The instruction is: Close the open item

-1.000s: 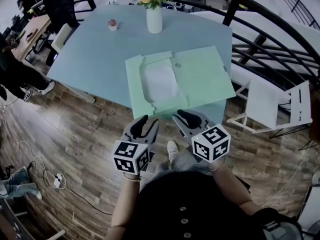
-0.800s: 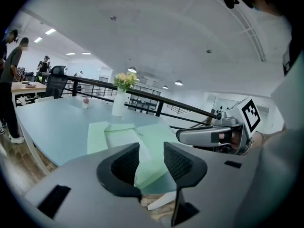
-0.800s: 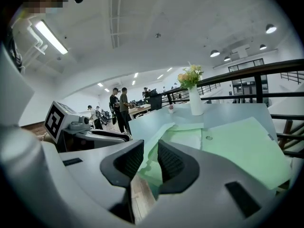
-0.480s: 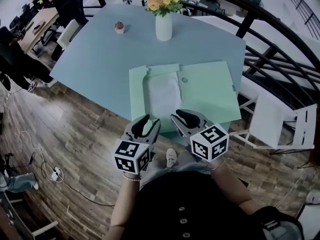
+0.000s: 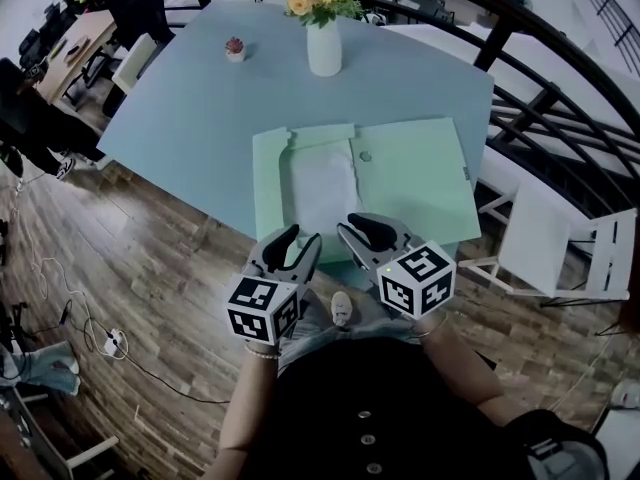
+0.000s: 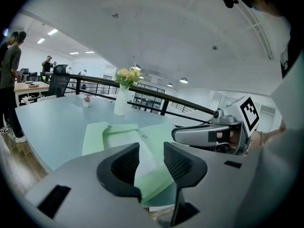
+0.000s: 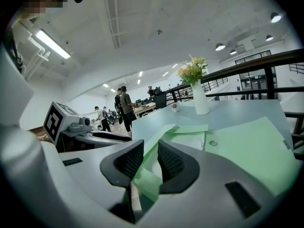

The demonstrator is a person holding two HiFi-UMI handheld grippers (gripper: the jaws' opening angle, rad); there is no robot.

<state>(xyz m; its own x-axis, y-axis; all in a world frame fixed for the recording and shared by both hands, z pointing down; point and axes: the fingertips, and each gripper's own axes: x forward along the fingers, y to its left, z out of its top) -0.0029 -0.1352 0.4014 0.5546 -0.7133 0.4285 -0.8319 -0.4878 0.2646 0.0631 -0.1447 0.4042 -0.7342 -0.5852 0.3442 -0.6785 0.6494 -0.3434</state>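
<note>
A light green folder [image 5: 410, 173] lies open on the blue-grey table [image 5: 190, 108], near its front edge. White paper [image 5: 322, 183] rests in the folder's left half, and the cover is spread flat to the right. My left gripper [image 5: 287, 248] hovers at the table's front edge, just short of the folder's near left corner, open and empty. My right gripper [image 5: 372, 233] is over the folder's near edge, its jaws a little apart with nothing between them. In the left gripper view the folder [image 6: 154, 132] shows beyond the jaws [image 6: 151, 160]. In the right gripper view the jaws [image 7: 151, 161] stand before the folder [image 7: 242, 146].
At the table's far side stand a white vase of flowers [image 5: 323, 43] and a small potted plant [image 5: 234, 48]. A black railing [image 5: 540, 63] curves behind the table, with a white chair [image 5: 560, 243] to the right. People stand by desks at the far left. Cables lie on the wooden floor [image 5: 110, 348].
Both grippers have moved forward to the table's front edge, and their tips now reach the folder's near edge. The jaws have kept the same gaps.
</note>
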